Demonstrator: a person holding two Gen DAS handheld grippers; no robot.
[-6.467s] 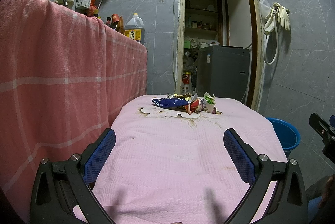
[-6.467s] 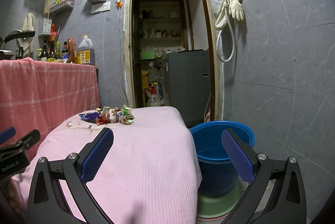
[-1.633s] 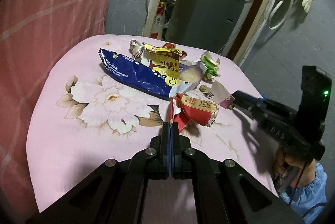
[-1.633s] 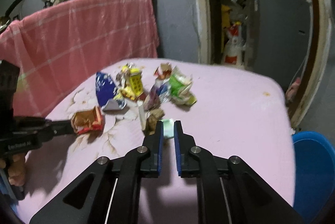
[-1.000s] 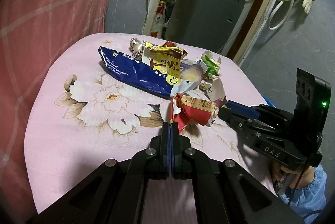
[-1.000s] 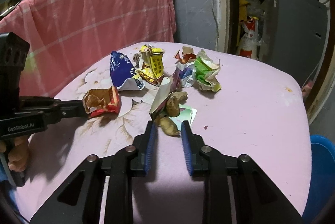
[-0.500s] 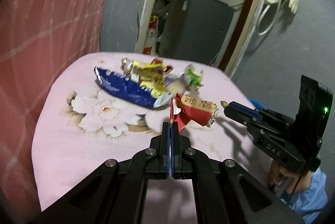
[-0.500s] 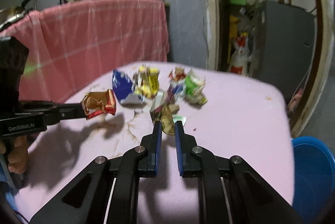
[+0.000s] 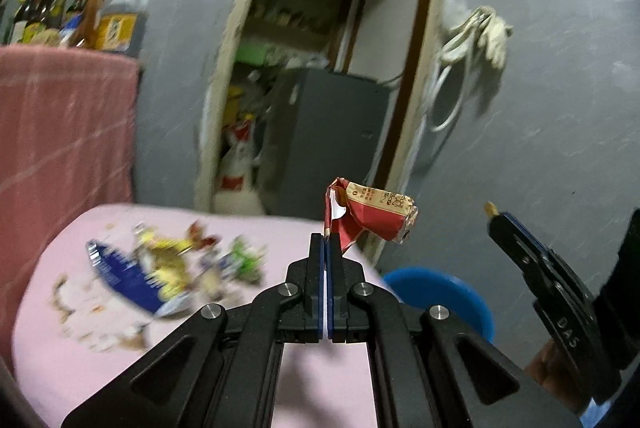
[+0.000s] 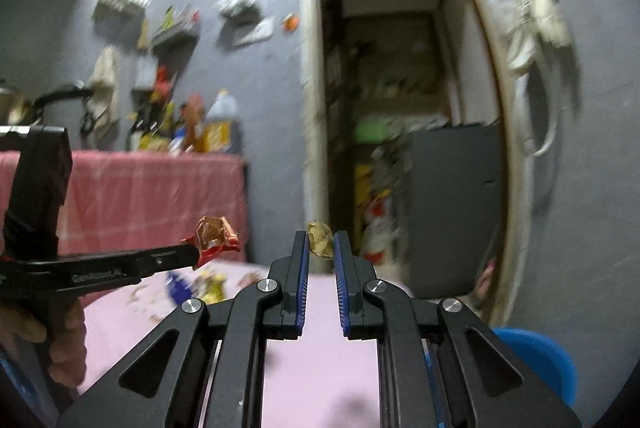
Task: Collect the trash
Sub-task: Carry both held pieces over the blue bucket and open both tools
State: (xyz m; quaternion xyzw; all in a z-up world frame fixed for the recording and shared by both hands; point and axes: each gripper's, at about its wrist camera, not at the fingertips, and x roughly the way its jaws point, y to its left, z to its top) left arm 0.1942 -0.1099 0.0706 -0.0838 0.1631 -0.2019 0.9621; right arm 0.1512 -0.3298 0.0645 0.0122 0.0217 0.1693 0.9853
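My left gripper (image 9: 327,240) is pressed together on the thin edge of a crumpled red wrapper (image 9: 374,214); the wrapper sticks up and to the right of the tips, clear of the pink cloth (image 9: 248,228) that covers the table; in the right wrist view the same wrapper (image 10: 214,234) shows at the end of the left gripper (image 10: 192,255), with my hand (image 10: 60,344) around its handle.

My right gripper (image 10: 320,242) is clamped on a small tan crumpled scrap (image 10: 320,238); the scrap sits right at the tips, between the 2 blue pads, and is lifted off the cloth; from the left wrist view only a bit of it (image 9: 489,207) pokes out past the tip of the right gripper (image 9: 498,220).

The rest of the trash lies blurred on the cloth to the left: a blue packet (image 9: 124,278), a yellow wrapper (image 9: 160,254) and a green one (image 9: 246,260), close together in 1 heap.

The blue bucket (image 9: 440,290) stands beside the table's right edge, below and between my 2 grippers; its rim (image 10: 536,346) also shows at the lower right of the right wrist view.
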